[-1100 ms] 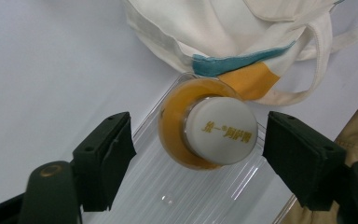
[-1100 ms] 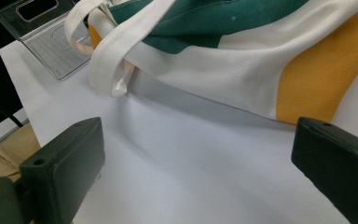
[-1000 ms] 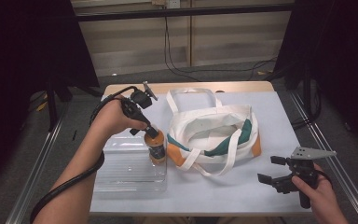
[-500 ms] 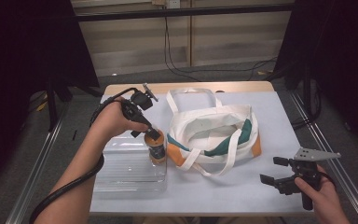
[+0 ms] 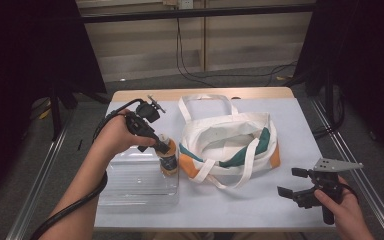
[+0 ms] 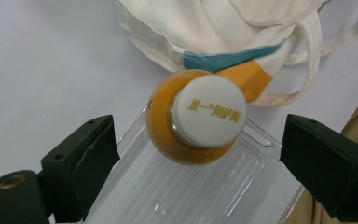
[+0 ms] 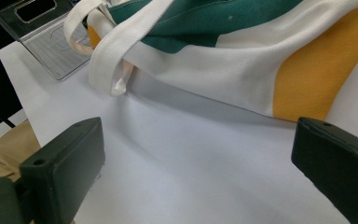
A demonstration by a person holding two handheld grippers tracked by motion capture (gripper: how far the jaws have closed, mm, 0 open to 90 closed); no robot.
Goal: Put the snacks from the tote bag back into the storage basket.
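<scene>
A cream tote bag (image 5: 227, 145) with green and orange panels lies open on the white surface (image 5: 290, 125). Black cables (image 5: 200, 70) trail across the floor behind.

One bottle (image 5: 168, 157), one clear tray (image 5: 135, 181), one tote bag (image 5: 228, 145), two claws.

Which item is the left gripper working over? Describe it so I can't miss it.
Start at the cloth bag mid-table; a clear tray lies to its left. The bottle stands upright at the tray's corner nearest the bag, the only orange thing with a white cap.
</scene>
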